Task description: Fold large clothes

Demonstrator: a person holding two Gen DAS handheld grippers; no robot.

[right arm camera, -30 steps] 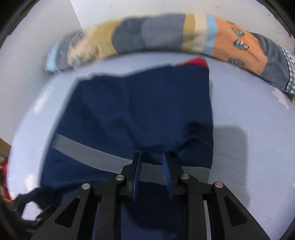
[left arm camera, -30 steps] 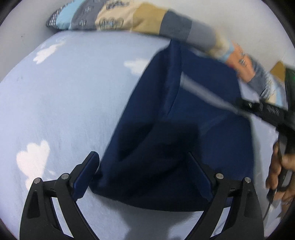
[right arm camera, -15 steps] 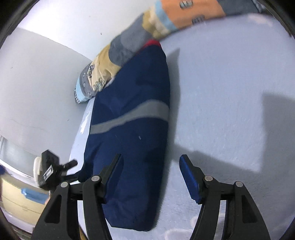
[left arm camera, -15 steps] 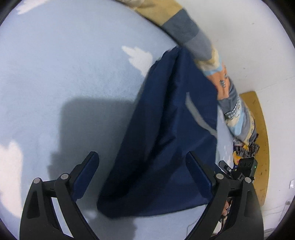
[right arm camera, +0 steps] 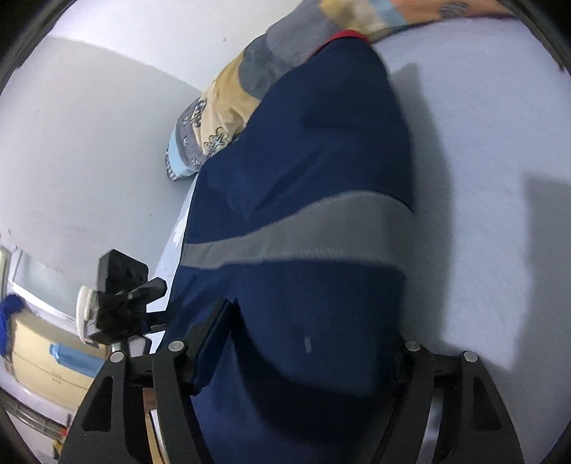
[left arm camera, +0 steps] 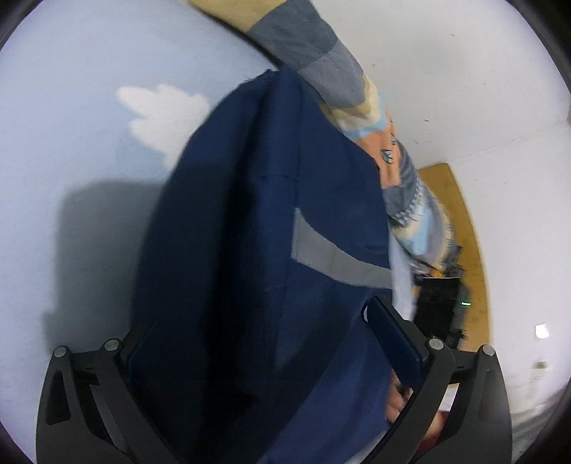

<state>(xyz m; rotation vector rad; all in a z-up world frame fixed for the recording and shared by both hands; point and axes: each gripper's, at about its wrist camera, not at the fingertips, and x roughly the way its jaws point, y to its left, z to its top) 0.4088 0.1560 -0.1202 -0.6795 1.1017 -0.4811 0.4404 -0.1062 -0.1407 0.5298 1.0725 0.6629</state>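
The navy garment (left arm camera: 257, 250) lies folded into a long strip on the pale blue bed sheet (left arm camera: 71, 150), running away from both cameras toward the patchwork quilt (left arm camera: 321, 64) rolled along the wall; its far end touches that quilt, and a grey band (right arm camera: 292, 232) crosses it about midway; a sliver of red (right arm camera: 348, 34) peeks out at the far end in the right wrist view.

Left hand-held gripper (left arm camera: 257, 342) sits low over the near end of the cloth, jaws spread wide and opening wider; the fabric fills the gap between them, the right-hand pad lies over the cloth, the left one is half hidden at the cloth's edge, and nothing is pinched.

Right hand-held gripper (right arm camera: 310, 339) is down at the same near end from the other side, jaws parted with the navy cloth bulging between them; the left finger (right arm camera: 210, 335) stands at the fabric's edge, the right one is buried behind the fold, so whether it touches I cannot tell; no grip shows.

A white cloud print (left arm camera: 160, 114) marks the sheet beside the garment; in the right wrist view the other gripper's black body shows at the bed's edge.
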